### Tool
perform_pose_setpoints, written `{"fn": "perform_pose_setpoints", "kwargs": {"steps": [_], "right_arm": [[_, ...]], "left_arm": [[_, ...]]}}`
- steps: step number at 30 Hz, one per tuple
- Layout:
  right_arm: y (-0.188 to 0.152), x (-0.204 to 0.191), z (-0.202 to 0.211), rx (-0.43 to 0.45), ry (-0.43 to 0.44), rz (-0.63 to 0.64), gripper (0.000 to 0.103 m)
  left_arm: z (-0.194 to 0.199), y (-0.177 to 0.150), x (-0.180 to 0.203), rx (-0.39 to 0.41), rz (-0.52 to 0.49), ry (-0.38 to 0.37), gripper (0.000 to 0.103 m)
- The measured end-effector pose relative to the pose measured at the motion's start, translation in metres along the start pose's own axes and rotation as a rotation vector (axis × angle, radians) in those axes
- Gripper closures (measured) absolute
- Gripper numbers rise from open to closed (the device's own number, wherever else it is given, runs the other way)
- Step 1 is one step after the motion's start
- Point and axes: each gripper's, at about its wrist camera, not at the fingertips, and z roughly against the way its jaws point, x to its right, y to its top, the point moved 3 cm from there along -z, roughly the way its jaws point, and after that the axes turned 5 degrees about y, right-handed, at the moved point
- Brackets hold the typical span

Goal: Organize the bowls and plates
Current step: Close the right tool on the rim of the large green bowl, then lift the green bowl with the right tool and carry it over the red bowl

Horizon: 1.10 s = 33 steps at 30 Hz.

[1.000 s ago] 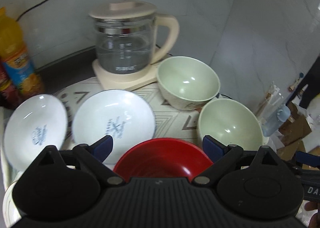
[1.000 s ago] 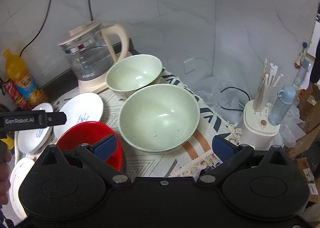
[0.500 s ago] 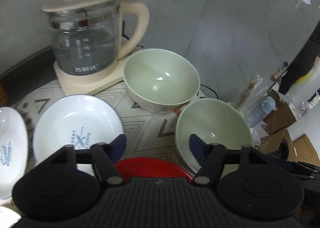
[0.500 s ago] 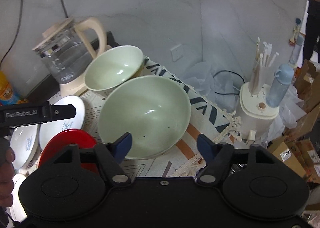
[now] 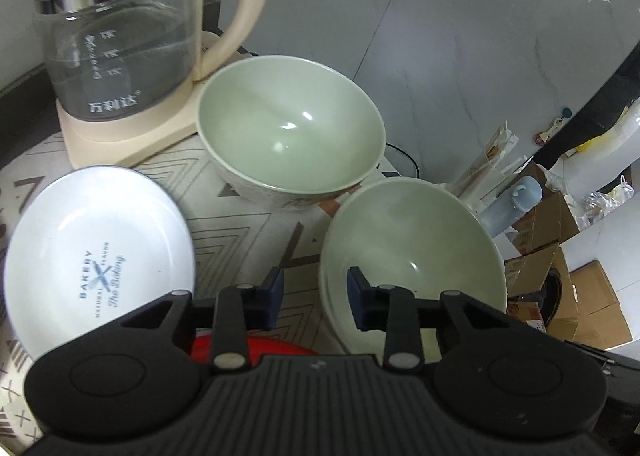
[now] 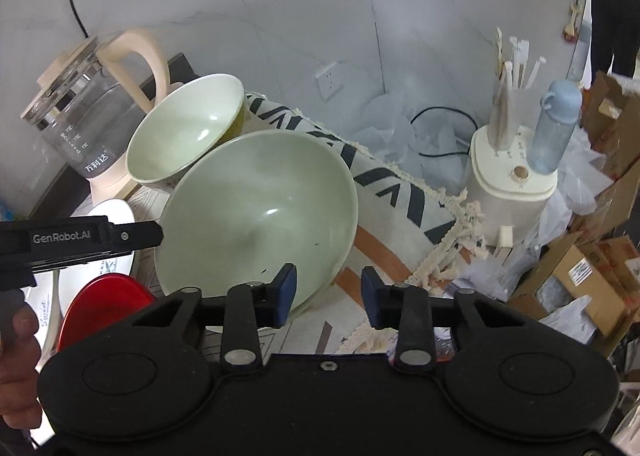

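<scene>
We've just been closing both sets of jaws, left gripper (image 5: 315,298) and right gripper (image 6: 329,296), around opposite rims of the near green bowl (image 6: 256,212) on the surface; narrow now, rim between, not yet pinched, so lifting comes next

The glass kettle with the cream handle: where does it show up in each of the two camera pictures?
Left wrist view: glass kettle fills the top left corner, behind the farther green bowl.
Right wrist view: it stands at the left edge, tilted.
Shared landmark: that bowl, just right of the kettle in both.
</scene>
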Motion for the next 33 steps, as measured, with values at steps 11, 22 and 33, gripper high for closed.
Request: {"fn": "perform_pose_setpoints", "kwargs": {"steps": [11, 22, 33], "right_arm": [[0.009, 0.008, -0.023, -0.047, 0.026, -0.012, 0.08], [0.017, -0.002, -0.024, -0.049, 0.062, 0.101, 0.083], [0.029, -0.02, 0.003, 0.008, 0.106, 0.167, 0.083]], "left_arm": [[-0.032, 0.005, 0.005, -0.092, 0.102, 0.047, 0.092], [-0.008, 0.001, 0.002, -0.039, 0.165, 0.08, 0.097], [0.03, -0.001, -0.007, 0.046, 0.225, 0.084, 0.097]]}}
